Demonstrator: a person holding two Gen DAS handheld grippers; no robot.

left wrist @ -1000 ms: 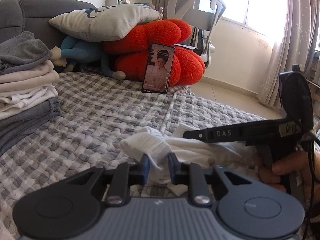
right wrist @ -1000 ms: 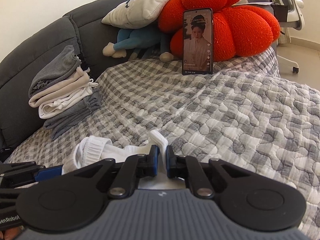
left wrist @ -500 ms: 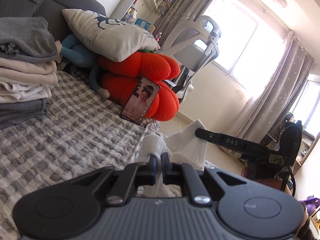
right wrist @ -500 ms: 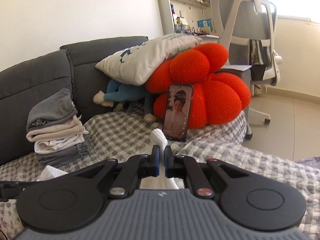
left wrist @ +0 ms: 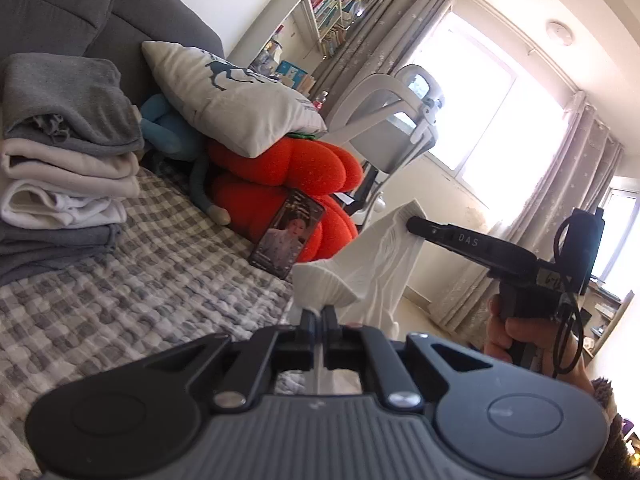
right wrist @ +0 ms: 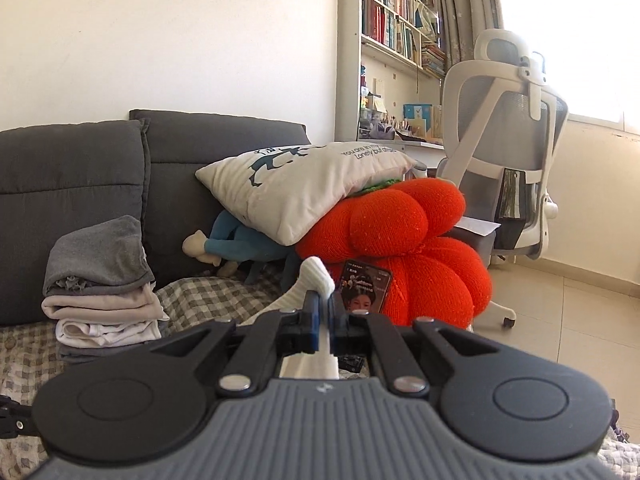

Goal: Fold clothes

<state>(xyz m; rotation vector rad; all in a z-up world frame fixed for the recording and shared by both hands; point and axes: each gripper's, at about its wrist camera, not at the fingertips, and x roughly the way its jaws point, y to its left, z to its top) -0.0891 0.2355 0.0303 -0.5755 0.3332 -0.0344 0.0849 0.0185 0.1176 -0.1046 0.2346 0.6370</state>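
Left gripper (left wrist: pixel 318 317) clamped on white sock (left wrist: pixel 372 268), right gripper (right wrist: pixel 323 306) pinching its other end, held in air above checked blanket (left wrist: pixel 132 280). Behind: phone (left wrist: pixel 287 239) leaning against orange plush cushion (right wrist: pixel 404 240); folded clothes stack (left wrist: pixel 60 160) at left.

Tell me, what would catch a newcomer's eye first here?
Probably the bright orange-red pumpkin-shaped plush cushion at the sofa's far end, with a cream printed pillow on top. Then the white ribbed sock, held in the air between the left gripper and the right gripper.
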